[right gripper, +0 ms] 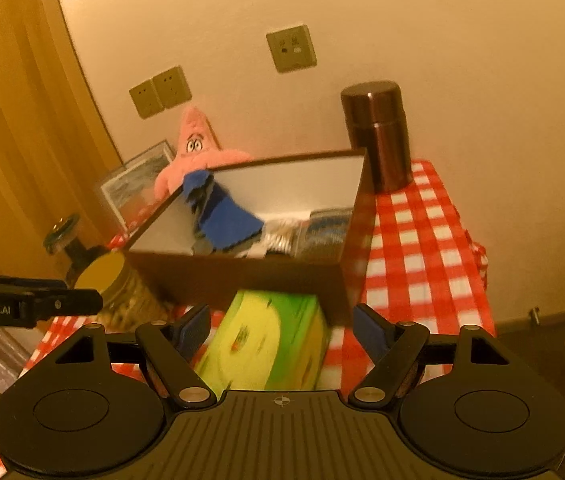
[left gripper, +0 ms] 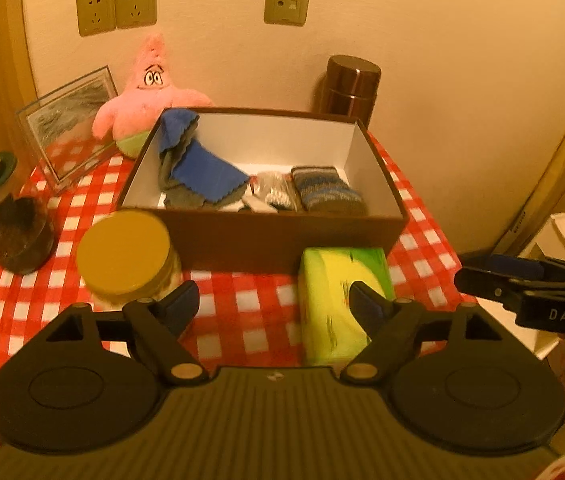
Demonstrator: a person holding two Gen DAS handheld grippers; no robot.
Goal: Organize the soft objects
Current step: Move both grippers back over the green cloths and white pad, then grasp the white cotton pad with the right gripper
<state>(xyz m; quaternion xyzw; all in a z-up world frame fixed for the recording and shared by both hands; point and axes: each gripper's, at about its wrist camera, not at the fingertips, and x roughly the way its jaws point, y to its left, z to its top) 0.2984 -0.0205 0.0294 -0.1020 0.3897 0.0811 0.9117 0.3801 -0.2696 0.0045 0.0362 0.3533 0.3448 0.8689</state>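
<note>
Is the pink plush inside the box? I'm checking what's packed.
No, the pink plush sits behind the box, outside it, on the tablecloth.

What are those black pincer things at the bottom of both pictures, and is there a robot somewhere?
No robot: a person holds a two-finger black gripper in each hand, each with its own camera looking along the fingers. One picture is from the left gripper, the other from the right gripper. Both are open and hold nothing. On the red-and-white checked tablecloth stands an open brown cardboard box with a blue cloth and rolled socks. Before it lies a yellow-green tissue pack; a pink star plush toy sits behind.
</note>
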